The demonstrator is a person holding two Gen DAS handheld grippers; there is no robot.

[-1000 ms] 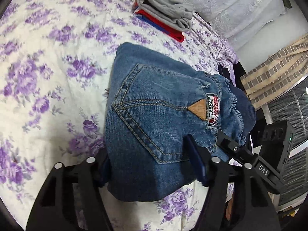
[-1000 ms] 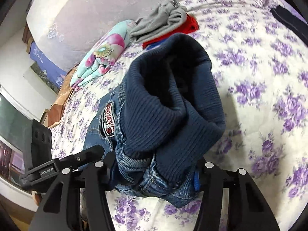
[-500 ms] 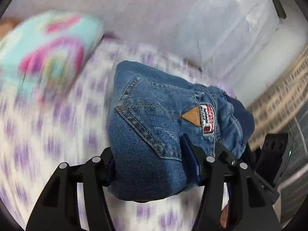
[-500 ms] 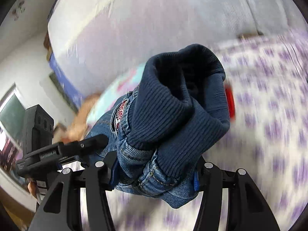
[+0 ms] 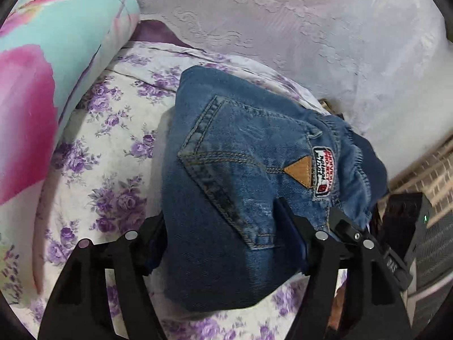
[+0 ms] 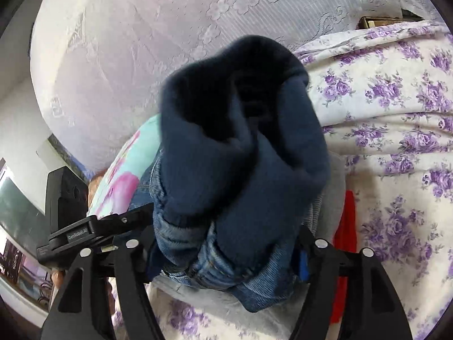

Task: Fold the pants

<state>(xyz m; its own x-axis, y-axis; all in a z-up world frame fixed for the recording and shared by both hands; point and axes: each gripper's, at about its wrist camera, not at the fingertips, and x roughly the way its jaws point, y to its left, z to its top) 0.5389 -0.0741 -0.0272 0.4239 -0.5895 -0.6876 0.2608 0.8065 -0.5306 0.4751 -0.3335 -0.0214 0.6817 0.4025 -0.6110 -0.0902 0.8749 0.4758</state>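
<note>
Folded blue denim pants (image 5: 232, 187) with a navy ribbed waistband (image 6: 243, 147) are held above a purple-flowered white bedspread (image 5: 119, 130), clamped between the left gripper (image 5: 226, 243) and the right gripper (image 6: 226, 249). Waistband end faces the right gripper. Beyond the pants: a pale lace-covered headboard (image 5: 311, 28); beside them, a turquoise-and-pink floral pillow (image 5: 42, 70).

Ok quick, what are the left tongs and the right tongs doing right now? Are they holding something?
Left tongs: closed on the folded jeans.
Right tongs: closed on the same jeans, at the dark blue ribbed waistband end.
</note>
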